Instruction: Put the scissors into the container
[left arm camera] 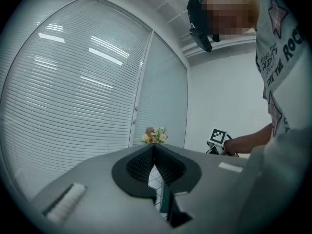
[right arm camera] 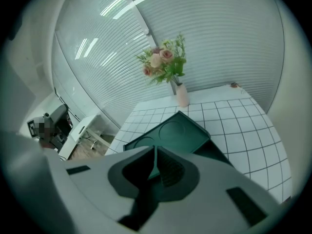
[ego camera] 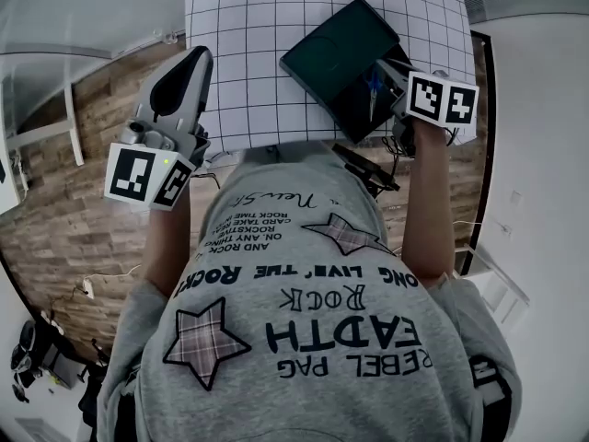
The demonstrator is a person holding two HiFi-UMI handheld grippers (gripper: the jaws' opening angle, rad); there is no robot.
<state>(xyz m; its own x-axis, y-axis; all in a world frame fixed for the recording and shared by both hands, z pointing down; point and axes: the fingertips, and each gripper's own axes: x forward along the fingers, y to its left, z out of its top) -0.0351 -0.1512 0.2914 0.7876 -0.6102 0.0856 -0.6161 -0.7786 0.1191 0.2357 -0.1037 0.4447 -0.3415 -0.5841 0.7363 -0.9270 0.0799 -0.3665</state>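
Observation:
The dark green container [ego camera: 336, 49] lies open on the white gridded table [ego camera: 244, 44]. In the right gripper view its flat half with two round recesses [right arm camera: 168, 133] is straight ahead, and a deeper dark half [right arm camera: 217, 154] lies to its right. A small blue thing [ego camera: 373, 87], seemingly the scissors, lies in that deeper half close under my right gripper [ego camera: 382, 74]. The right gripper [right arm camera: 155, 148] hovers above the container with its tips together and nothing showing between them. My left gripper [ego camera: 201, 56] is raised off to the left, also shut [left arm camera: 154, 146] and empty.
A pale vase of pink flowers [right arm camera: 165, 65] stands at the table's far edge, also seen as flowers [left arm camera: 154, 135] past the left jaws. Window blinds [left arm camera: 73, 82] run behind the table. The person's grey printed shirt [ego camera: 313, 320] fills the lower head view, above a wood floor [ego camera: 83, 219].

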